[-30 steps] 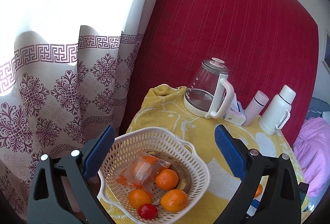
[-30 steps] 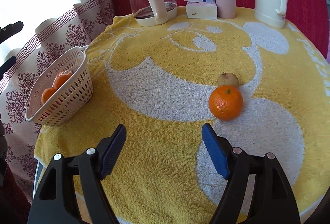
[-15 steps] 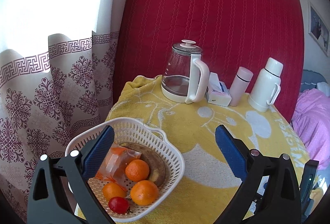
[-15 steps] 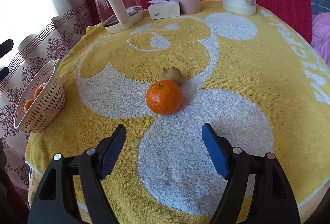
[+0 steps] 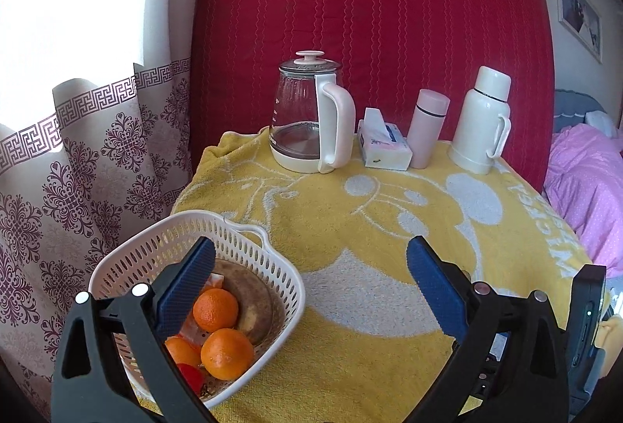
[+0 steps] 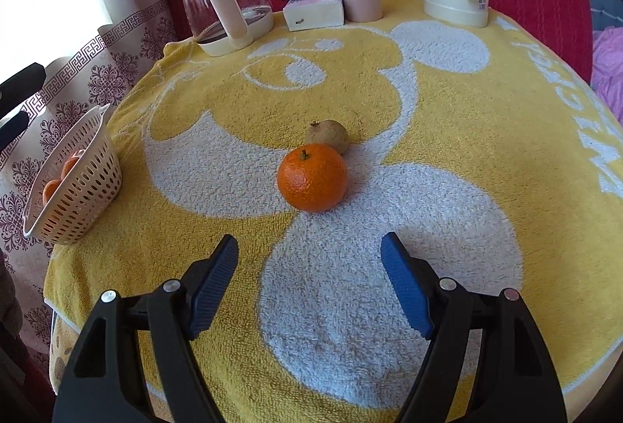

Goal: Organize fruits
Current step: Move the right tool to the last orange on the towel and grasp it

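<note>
The right gripper (image 6: 307, 275) hangs above the yellow towel (image 6: 447, 119) with its jaws wide and nothing between them, pointed at an orange (image 6: 312, 178) in the middle of the tabletop. Just behind the orange, touching it or nearly so, sits a small brown fruit (image 6: 327, 136). The white basket (image 6: 78, 197) stands at the left edge of the tabletop, well apart from both.

The left gripper (image 5: 309, 286) hovers near that edge, its jaws also wide and empty, one finger (image 5: 187, 286) over the basket (image 5: 249, 251). Inside lie several oranges (image 5: 215, 309), something small and red (image 5: 190, 376), a browned banana and a clear wrapper.

The likely step is picking up the loose orange, and the risks lie there. The orange is round and smooth; a grip set off its middle could squeeze it out, and it would roll across the towel, perhaps into the brown fruit. That fruit sits so close that a finger reaching past the orange may nudge it toward the kettle (image 6: 222, 2), tissue pack (image 6: 313, 8) and flasks along the back edge. The basket sits right at the edge, apparently a little over it, so a fruit dropped in hard, or a bump from the left gripper, could tip it off.
</note>
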`<state>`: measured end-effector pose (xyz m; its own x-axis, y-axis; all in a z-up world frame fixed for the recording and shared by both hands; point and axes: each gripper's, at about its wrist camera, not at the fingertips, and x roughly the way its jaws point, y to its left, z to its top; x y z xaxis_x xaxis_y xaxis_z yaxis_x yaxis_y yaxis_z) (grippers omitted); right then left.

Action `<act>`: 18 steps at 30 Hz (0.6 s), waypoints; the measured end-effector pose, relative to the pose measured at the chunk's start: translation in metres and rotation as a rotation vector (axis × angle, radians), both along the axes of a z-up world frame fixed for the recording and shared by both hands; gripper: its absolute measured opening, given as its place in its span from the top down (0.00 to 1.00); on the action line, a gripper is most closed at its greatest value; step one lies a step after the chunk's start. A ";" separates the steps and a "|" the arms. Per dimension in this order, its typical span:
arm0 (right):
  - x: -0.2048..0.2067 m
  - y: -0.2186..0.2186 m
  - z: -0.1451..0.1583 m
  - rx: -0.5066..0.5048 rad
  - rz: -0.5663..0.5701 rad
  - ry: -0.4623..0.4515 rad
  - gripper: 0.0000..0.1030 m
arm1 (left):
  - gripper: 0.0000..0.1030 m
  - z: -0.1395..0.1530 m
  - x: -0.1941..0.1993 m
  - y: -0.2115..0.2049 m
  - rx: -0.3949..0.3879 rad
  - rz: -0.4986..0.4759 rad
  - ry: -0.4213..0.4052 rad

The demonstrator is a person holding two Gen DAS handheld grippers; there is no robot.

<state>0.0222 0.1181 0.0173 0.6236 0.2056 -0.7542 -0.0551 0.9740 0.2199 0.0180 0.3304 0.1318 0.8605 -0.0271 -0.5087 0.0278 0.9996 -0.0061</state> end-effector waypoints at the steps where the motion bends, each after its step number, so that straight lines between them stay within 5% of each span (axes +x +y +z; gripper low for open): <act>1: 0.001 0.001 0.000 -0.004 0.001 0.000 0.27 | 0.03 -0.001 0.001 -0.002 0.005 -0.003 0.003; 14: 0.037 0.012 0.003 -0.084 -0.009 0.002 0.28 | 0.03 -0.014 0.007 -0.015 0.053 -0.033 0.035; 18: 0.048 0.021 0.001 -0.133 0.000 0.007 0.45 | 0.03 -0.016 0.009 -0.014 0.075 -0.016 0.036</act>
